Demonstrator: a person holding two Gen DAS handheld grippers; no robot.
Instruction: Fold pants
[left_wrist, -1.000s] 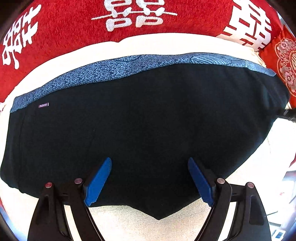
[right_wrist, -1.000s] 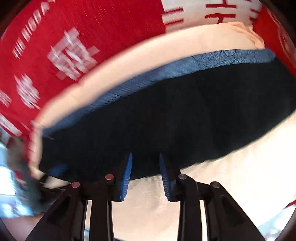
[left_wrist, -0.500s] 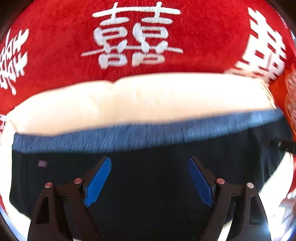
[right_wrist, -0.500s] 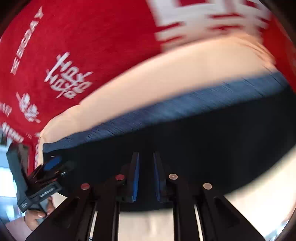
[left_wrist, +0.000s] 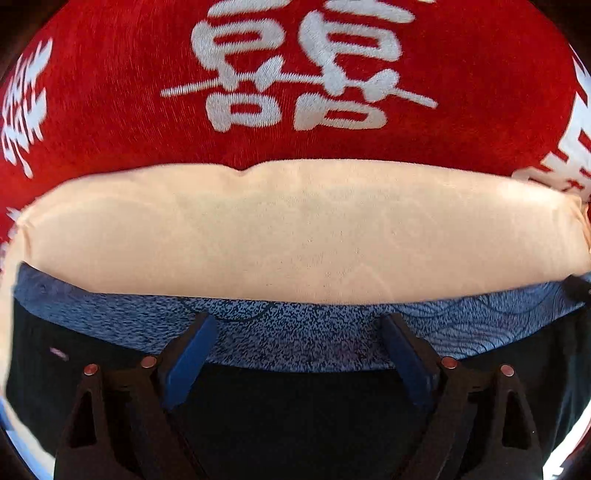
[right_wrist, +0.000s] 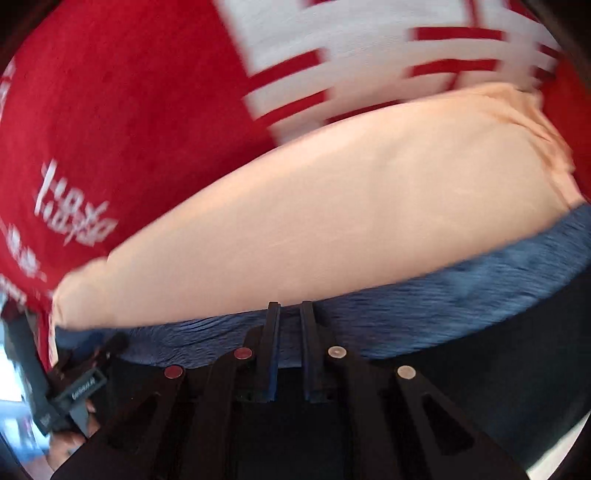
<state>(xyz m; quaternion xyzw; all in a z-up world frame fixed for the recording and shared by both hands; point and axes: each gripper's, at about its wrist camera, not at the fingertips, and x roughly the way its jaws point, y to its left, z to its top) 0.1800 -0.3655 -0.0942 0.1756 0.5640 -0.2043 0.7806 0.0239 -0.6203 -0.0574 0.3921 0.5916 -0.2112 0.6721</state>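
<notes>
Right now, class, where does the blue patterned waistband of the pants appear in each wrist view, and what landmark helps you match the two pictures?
Left wrist view: the blue patterned waistband runs as a level strip across the lower middle, just beyond the fingers.
Right wrist view: the waistband slants from lower left up to the right edge.
Shared landmark: the cream cushion lies directly above the waistband in both.

Bright, even daylight fills both fisheye views, whose edges bow and darken. The left wrist view is fairly sharp; motion blur smears the right wrist view, white glare at lower left.
</notes>
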